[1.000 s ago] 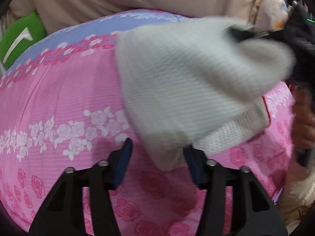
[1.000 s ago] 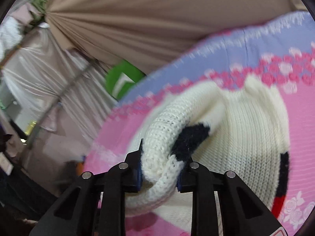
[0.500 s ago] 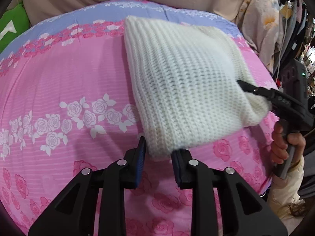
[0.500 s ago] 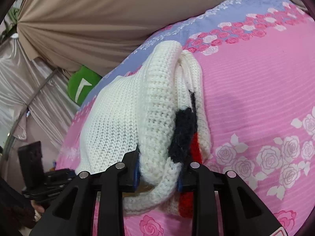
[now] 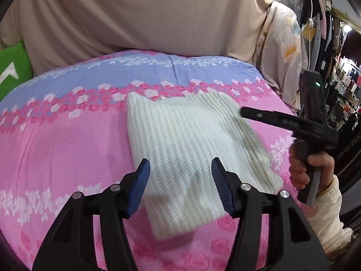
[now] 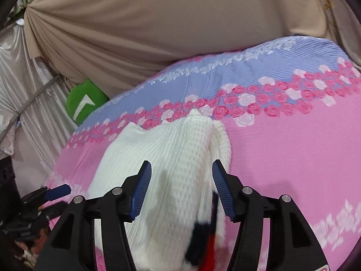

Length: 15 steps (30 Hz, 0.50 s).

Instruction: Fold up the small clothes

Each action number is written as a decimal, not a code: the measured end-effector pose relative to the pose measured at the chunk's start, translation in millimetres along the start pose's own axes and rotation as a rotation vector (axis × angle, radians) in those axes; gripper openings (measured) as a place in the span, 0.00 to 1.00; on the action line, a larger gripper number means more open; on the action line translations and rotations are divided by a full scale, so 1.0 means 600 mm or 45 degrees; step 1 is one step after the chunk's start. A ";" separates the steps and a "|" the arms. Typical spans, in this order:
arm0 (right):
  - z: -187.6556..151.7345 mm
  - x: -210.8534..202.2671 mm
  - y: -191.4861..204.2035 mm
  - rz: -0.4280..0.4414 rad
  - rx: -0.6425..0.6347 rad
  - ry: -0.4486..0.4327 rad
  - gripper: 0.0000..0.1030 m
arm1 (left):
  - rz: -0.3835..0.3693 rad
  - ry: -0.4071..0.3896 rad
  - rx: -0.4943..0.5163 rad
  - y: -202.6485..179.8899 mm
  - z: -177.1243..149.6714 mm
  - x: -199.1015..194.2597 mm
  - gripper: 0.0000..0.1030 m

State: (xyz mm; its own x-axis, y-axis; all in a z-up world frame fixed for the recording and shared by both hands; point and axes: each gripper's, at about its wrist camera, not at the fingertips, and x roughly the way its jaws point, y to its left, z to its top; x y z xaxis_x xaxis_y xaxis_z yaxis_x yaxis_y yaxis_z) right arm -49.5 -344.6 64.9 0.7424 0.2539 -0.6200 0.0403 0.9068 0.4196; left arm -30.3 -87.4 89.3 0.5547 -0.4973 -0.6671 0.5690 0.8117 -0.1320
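Folded knit (image 5: 191,158) lies flat on the bedspread (image 5: 67,140), between both released grippers (image 5: 180,185) (image 6: 181,185), long axis running away from them

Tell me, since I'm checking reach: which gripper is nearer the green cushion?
Left. The left gripper is at the sweater's cushion-side edge; the right gripper is at its far edge from the green cushion.

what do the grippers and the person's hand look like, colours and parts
The left gripper and right gripper match: black angular plastic fingers, ribbed blue pads, silver pivot screws. From the left wrist view, the right gripper is a black pistol-grip tool with a small green light, held by a bare right hand with a cream sleeve cuff.
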 end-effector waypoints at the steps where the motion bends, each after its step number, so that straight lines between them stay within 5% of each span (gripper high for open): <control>1: 0.009 0.023 0.001 -0.027 -0.026 0.037 0.50 | -0.007 0.009 0.010 -0.005 0.001 0.010 0.53; 2: 0.015 0.040 0.005 -0.058 -0.061 0.066 0.26 | -0.010 0.024 0.024 -0.012 0.001 0.022 0.53; 3: 0.025 0.048 0.012 -0.081 -0.098 0.078 0.15 | 0.001 0.043 0.031 -0.017 0.000 0.036 0.53; 8: 0.054 -0.029 0.046 0.028 -0.158 -0.158 0.14 | 0.073 0.084 0.052 -0.020 -0.016 0.074 0.53; 12: 0.036 0.065 0.005 -0.139 -0.094 0.097 0.16 | 0.110 0.088 0.081 -0.026 -0.023 0.088 0.53; 15: 0.023 0.048 -0.011 -0.063 0.019 0.066 0.18 | 0.149 0.085 0.109 -0.034 -0.028 0.095 0.54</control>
State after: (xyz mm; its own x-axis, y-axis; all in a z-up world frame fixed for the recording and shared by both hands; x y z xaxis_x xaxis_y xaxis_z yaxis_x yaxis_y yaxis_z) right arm -19.1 -348.0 53.4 0.7038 0.2264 -0.6733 0.0861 0.9137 0.3972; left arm -20.6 -127.4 41.7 0.5804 -0.3773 -0.7217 0.5542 0.8323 0.0106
